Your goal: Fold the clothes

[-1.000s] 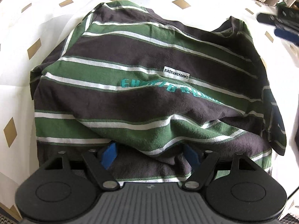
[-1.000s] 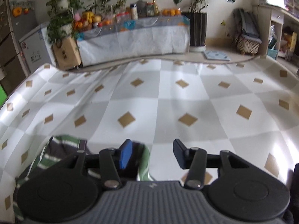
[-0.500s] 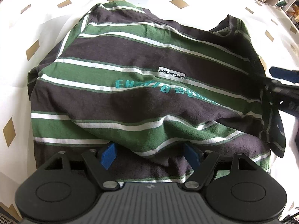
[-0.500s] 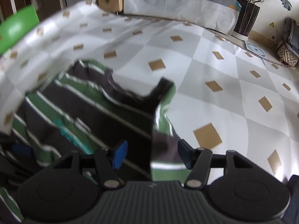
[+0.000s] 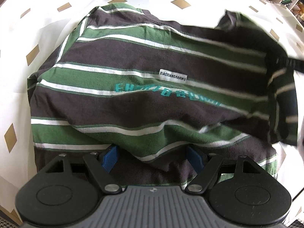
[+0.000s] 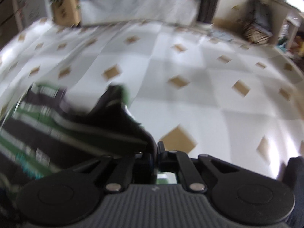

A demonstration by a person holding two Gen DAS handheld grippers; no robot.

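Striped T-shirt [image 5: 144, 95] spread on the diamond-patterned cloth [image 5: 38, 28] covering the table. Right tongs [image 6: 154, 152] pressed together, pinching the shirt's right edge. Left tongs [image 5: 153, 156] spread wide over bunched fabric at its near hem.

Diamond-patterned cloth [image 6: 190, 98] — woven basket [image 6: 256, 32]
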